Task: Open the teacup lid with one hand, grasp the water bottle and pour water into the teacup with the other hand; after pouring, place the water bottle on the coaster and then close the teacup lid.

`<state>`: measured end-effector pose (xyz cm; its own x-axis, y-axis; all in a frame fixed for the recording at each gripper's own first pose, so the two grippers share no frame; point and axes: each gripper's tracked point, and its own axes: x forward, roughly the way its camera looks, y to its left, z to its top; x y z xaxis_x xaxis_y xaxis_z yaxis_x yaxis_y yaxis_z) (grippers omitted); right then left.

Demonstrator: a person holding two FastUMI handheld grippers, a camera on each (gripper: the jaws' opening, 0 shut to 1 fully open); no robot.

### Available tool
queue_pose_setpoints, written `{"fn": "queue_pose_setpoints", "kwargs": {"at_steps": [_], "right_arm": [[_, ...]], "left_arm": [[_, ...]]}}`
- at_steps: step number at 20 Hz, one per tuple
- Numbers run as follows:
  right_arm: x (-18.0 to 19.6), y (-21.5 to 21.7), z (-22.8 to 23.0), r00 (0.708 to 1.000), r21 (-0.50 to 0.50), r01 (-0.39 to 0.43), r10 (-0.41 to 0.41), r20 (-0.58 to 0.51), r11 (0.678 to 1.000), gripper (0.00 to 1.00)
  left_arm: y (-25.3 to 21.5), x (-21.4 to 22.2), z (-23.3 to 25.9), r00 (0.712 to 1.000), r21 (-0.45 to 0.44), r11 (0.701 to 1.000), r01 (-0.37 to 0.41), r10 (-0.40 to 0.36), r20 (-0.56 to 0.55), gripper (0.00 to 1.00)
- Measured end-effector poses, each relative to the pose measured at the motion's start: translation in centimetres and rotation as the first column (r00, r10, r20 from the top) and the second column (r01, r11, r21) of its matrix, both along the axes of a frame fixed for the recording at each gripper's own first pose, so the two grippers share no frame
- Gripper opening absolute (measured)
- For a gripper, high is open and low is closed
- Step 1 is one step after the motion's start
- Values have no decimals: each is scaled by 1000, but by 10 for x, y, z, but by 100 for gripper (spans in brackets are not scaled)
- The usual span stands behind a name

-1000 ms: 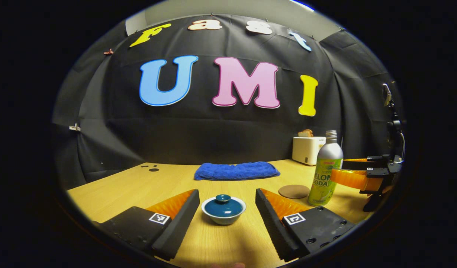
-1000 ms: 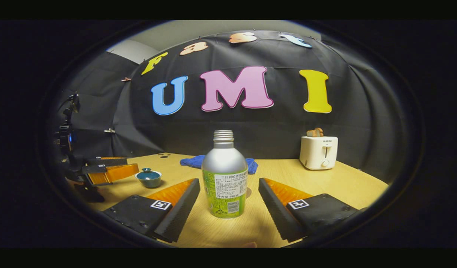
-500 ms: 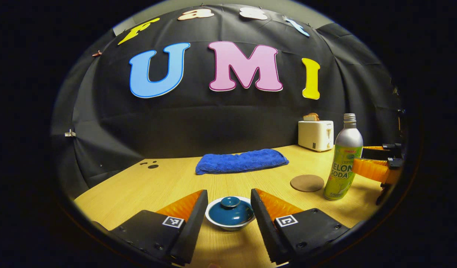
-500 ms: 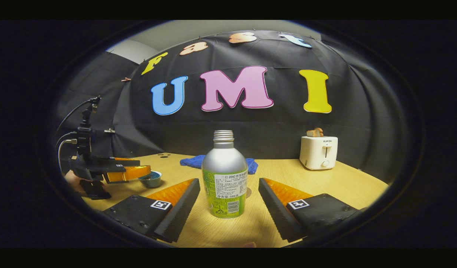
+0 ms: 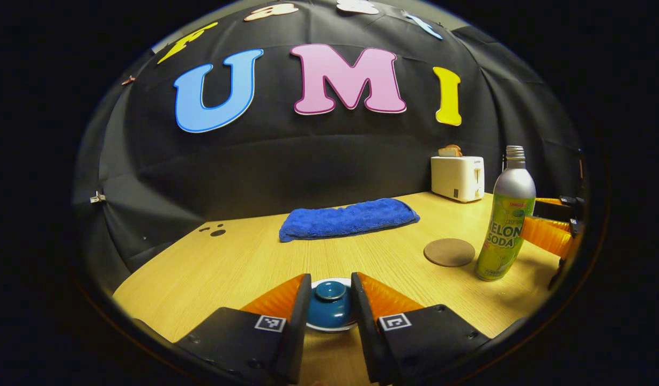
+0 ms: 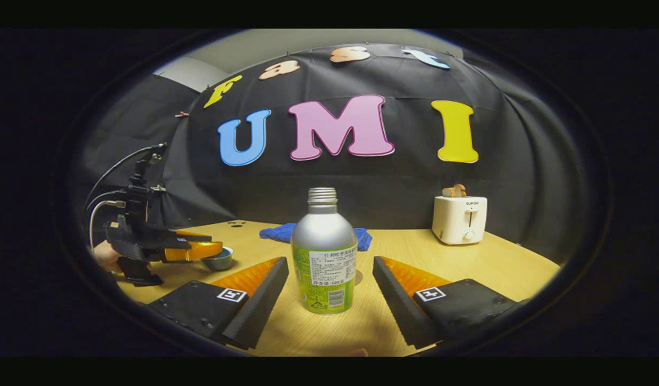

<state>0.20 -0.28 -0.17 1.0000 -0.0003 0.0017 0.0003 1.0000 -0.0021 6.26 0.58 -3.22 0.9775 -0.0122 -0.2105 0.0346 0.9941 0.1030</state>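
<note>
Nothing done yet: left gripper [image 5: 330, 308] closing around lid [image 5: 330, 301], contact unclear; right gripper [image 6: 329, 292] open, bottle [image 6: 323, 257] at 12 o'clock.

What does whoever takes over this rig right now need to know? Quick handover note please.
Left gripper: fingers close on either side of the teacup lid; contact not certain, lid on the teacup.
Right gripper: open, fingers either side of the water bottle, not touching it.
Bottle stands upright on the table, uncapped, beside the round coaster, not on it.
Done: both grippers lined up.
Left: lift lid, grasp bottle, pour, set bottle on coaster, close lid.
</note>
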Motion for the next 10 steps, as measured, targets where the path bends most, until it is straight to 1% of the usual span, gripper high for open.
{"fn": "queue_pose_setpoints", "kwargs": {"at_steps": [3,5,6,10], "right_arm": [[0,0,0,1000,0,0,0,0,1000,98],[1,0,0,1000,0,0,0,0,1000,98],[0,0,0,1000,0,0,0,0,1000,98],[1,0,0,1000,-1,0,0,0,1000,98]], "left_arm": [[-2,2,-1,1000,6,1000,4,-4,-3,48],[-1,2,1,1000,4,1000,-2,2,5,44],[-1,2,0,1000,3,1000,-2,2,6,36],[-1,1,4,1000,-17,1000,-1,2,29,33]]}}
